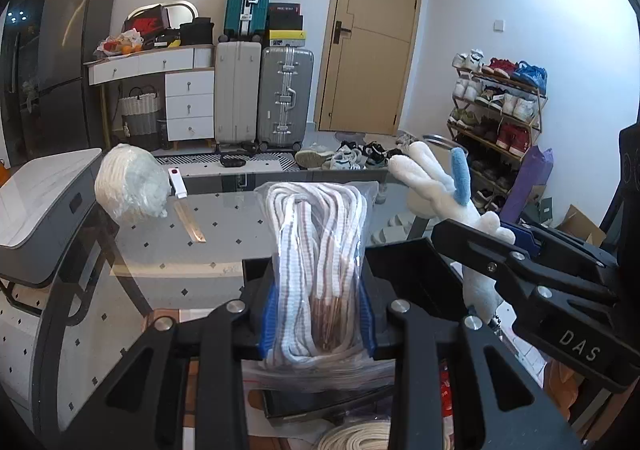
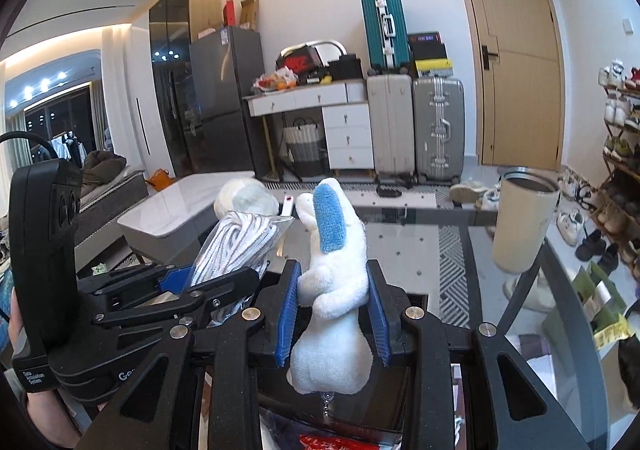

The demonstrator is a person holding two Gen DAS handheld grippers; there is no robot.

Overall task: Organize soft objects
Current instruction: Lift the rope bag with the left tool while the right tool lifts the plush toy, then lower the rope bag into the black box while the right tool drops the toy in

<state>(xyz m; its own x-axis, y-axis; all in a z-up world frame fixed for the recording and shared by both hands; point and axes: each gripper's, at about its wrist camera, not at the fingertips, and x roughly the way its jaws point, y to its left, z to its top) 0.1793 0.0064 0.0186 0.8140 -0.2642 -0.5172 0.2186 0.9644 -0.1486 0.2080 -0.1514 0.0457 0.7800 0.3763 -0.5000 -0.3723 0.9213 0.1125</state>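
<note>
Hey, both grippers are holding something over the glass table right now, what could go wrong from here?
1. The left gripper pinches the rope bag near its lower end; the slick plastic might slide out.
2. The right gripper squeezes the plush toy at its waist; soft stuffing could let it twist free.
3. The two grippers sit close side by side, so they may bump. A cup stands on the glass table and could be knocked over.

My right gripper [image 1: 576,346] body carries the letters "DAS"; my left gripper [image 2: 36,376] body reads "Data Acquisition System".
</note>
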